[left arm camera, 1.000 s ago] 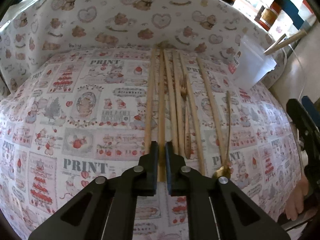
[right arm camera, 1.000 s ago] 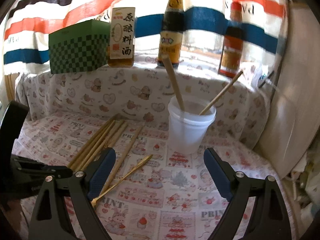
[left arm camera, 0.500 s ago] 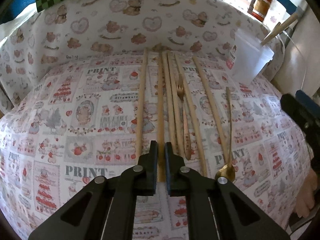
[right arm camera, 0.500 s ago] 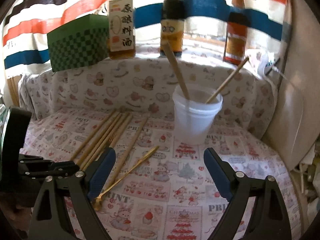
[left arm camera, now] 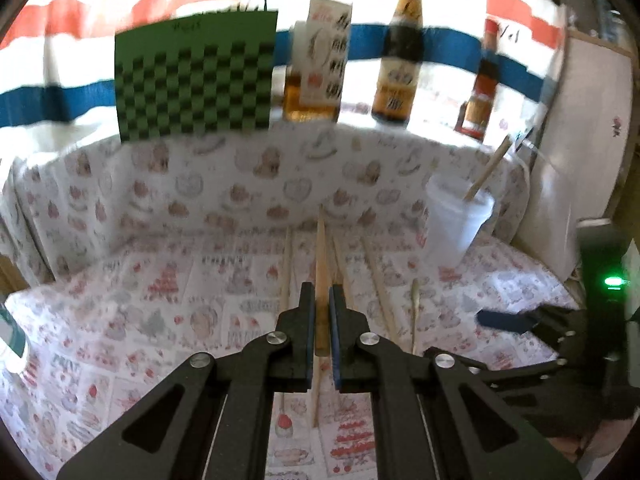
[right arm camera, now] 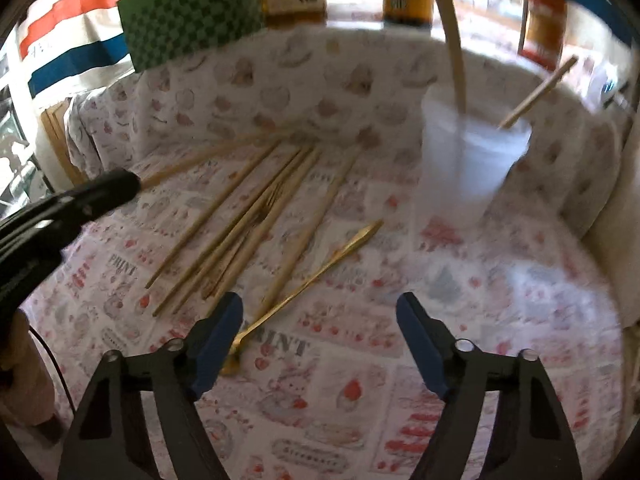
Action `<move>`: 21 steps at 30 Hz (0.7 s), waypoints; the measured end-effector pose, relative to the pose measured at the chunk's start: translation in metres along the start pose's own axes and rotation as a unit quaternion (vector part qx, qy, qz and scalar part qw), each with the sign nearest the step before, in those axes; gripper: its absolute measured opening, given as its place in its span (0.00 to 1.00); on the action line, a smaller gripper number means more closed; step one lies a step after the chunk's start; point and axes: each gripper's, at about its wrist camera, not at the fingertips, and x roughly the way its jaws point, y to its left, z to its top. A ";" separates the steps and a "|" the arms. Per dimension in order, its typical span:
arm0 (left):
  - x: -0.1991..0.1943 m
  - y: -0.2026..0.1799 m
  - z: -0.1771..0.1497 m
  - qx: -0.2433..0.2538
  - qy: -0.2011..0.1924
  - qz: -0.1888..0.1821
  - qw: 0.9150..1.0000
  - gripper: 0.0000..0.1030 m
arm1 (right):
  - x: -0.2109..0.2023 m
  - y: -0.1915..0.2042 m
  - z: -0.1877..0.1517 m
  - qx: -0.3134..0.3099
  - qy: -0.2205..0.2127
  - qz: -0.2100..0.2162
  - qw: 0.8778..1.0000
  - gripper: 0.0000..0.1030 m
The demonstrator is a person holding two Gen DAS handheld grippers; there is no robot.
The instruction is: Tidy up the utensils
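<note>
The left gripper (left arm camera: 320, 320) clenches a chopstick (left arm camera: 321, 256) lengthwise, the cup (left arm camera: 456, 220) ahead to its right. The right gripper (right arm camera: 320, 344), narrowing but empty, hangs beside the spoon (right arm camera: 316, 276).

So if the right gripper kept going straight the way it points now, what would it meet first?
Probably the printed tablecloth: the right gripper tilts down at bare cloth. The gold spoon lies left of that line, by its left finger; the plastic cup stands farther back. Depth is unclear.
</note>
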 end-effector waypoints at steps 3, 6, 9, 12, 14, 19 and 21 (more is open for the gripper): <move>-0.017 -0.003 0.003 0.010 -0.047 0.014 0.999 0.05 | 0.005 -0.010 0.000 0.027 0.001 -0.009 1.000 0.67; -0.028 0.000 0.008 0.003 -0.071 0.015 0.997 0.05 | 0.004 -0.024 0.003 0.050 -0.003 -0.013 0.999 0.57; -0.026 0.014 0.010 -0.028 -0.058 0.009 0.998 0.05 | 0.003 -0.034 0.006 0.058 -0.003 -0.025 0.998 0.54; -0.028 0.022 0.012 -0.039 -0.066 0.006 0.997 0.05 | 0.005 -0.041 0.008 0.074 -0.004 -0.017 0.997 0.54; -0.034 0.023 0.011 -0.038 -0.079 0.013 0.996 0.05 | 0.007 -0.042 0.008 0.081 -0.004 -0.002 0.997 0.54; -0.049 0.028 0.013 -0.045 -0.108 0.005 0.993 0.05 | 0.007 -0.028 0.005 0.064 -0.025 -0.005 0.998 0.54; -0.055 0.029 0.013 -0.045 -0.121 -0.001 0.992 0.05 | 0.005 -0.026 0.005 0.061 -0.036 -0.013 0.997 0.54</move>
